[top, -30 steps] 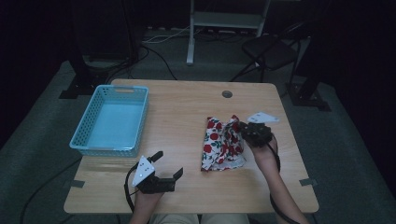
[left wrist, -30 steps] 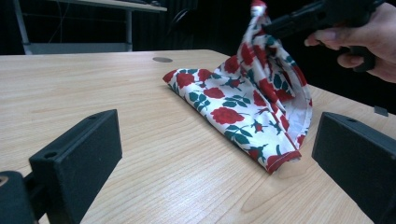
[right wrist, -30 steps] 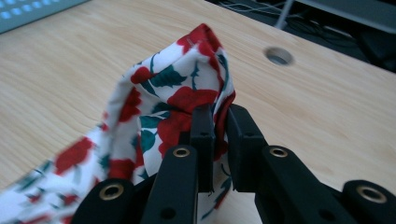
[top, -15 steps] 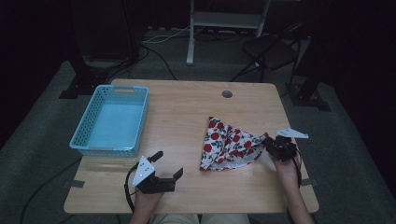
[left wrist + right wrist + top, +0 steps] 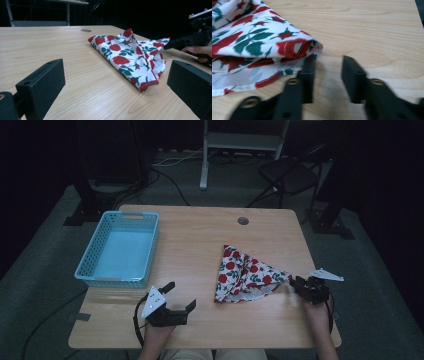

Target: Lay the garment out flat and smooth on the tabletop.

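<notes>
The main risk, judging from how things lie, is that the folded corner just released springs or slides back, or that the right gripper [image 5: 325, 77] snags the hem as it draws off, since one jaw sits right against the cloth's edge and could drag the layers askew. Its jaws have just been opening and stand partly apart with bare wood between them; nothing is held, and the left-hand jaw in its own view touches or nearly touches the tip of the rose-print cloth [image 5: 254, 42]. The cloth spreads away from that gripper in a rough triangle [image 5: 246, 275]. Well beyond it, the left gripper [image 5: 177, 296] rests wide open and empty, with the blue basket [image 5: 122, 279] farther off.
</notes>
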`<action>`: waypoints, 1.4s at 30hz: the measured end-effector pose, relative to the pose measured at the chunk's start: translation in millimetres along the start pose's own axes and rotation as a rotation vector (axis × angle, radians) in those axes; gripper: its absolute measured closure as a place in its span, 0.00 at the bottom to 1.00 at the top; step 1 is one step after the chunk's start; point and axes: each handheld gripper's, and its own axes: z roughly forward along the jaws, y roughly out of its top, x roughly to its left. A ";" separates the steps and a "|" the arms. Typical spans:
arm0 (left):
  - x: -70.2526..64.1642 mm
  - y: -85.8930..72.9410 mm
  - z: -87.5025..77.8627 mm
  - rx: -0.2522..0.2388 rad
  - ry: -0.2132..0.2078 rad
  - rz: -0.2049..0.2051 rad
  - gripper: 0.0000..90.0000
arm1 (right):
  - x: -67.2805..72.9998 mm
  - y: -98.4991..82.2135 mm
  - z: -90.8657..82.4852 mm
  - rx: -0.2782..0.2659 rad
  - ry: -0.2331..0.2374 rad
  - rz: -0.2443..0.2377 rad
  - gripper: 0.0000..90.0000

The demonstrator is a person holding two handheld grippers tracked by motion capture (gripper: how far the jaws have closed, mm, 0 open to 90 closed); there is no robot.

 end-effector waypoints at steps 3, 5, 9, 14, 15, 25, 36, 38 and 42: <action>-0.1 0.4 1.0 0.008 -0.006 -0.002 0.02 | 1.4 -5.7 -4.6 -0.013 0.003 0.010 0.48; 0.0 0.6 2.0 0.010 -0.010 -0.010 0.02 | 3.0 -9.0 -7.3 -0.025 -0.001 0.005 0.39; 0.6 1.2 3.5 0.023 -0.012 -0.018 0.03 | 7.6 -13.7 -12.8 -0.053 -0.005 -0.009 0.29; 5.2 6.8 12.3 0.078 -0.026 -0.045 0.02 | 8.5 -18.0 -18.9 -0.083 0.010 0.004 0.22; 6.0 9.4 14.3 0.081 -0.028 -0.051 0.02 | 9.2 -18.7 -19.7 -0.078 0.014 0.004 0.21; -14.0 35.7 50.7 0.109 -0.051 -0.036 0.03 | 18.4 -26.8 -30.6 -0.138 -0.041 -0.049 0.23; -35.2 78.9 115.9 0.233 -0.069 0.021 0.03 | 18.1 -29.0 -33.8 -0.176 -0.033 -0.049 0.23; -38.0 83.2 127.8 0.249 -0.075 0.027 0.03 | 18.0 -29.3 -34.3 -0.181 -0.032 -0.051 0.23; -41.6 88.7 150.7 0.282 -0.066 0.026 0.03 | 17.9 -29.4 -34.5 -0.183 -0.028 -0.053 0.23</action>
